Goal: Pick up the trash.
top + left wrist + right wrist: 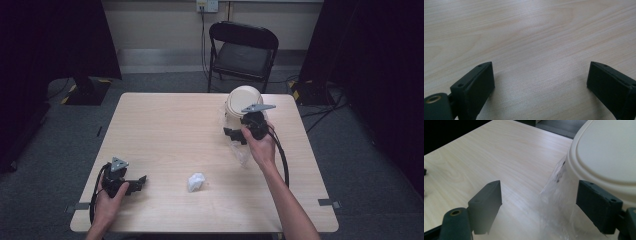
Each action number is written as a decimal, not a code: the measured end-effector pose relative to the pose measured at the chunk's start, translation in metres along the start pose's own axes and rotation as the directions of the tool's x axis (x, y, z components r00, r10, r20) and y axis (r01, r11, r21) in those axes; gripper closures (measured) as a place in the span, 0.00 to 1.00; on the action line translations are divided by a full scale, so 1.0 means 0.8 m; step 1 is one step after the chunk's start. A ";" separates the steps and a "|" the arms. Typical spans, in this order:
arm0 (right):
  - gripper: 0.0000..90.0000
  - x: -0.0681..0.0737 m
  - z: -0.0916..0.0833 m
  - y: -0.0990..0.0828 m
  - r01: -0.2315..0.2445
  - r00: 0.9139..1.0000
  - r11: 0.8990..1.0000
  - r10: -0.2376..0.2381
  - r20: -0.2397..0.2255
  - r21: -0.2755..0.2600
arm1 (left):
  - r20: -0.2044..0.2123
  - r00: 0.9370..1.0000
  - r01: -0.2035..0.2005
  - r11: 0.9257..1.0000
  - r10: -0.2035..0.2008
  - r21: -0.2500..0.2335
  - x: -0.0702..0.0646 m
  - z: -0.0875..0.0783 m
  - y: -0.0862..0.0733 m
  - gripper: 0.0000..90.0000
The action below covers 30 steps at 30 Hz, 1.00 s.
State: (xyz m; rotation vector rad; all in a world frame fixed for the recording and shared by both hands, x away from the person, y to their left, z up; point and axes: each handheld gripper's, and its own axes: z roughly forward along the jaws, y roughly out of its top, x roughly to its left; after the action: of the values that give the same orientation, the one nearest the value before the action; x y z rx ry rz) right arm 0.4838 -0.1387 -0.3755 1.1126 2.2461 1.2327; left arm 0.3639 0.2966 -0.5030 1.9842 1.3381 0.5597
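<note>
A clear bag (557,202) lies between the right gripper's (539,202) wide-apart jaws, not pinched, its long axis running from the cream lidded tub (606,155) just beyond back toward the hand. The left gripper (540,82) gapes empty over bare table (529,32). A crumpled white wad (196,182) lies between them. A black chair (242,50) stands beyond the table.

A black folding chair (243,52) stands behind the wooden table (165,130), under a wall outlet (207,5).

Pale matt wood-grain table (165,130), smooth cream plastic lid (609,152), crinkled clear plastic bag (556,202), crumpled white paper (196,182).
</note>
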 end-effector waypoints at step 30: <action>0.19 -0.032 0.068 0.038 -0.011 0.998 0.993 0.003 0.064 0.120 | 0.000 1.000 0.000 1.000 0.000 0.000 0.000 0.000 0.000 0.08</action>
State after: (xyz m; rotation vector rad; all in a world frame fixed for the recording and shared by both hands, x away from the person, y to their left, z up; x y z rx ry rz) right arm 0.5474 -0.1189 -0.3827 1.1870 2.2960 1.0601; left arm 0.3639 0.2965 -0.5030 1.9843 1.3379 0.5597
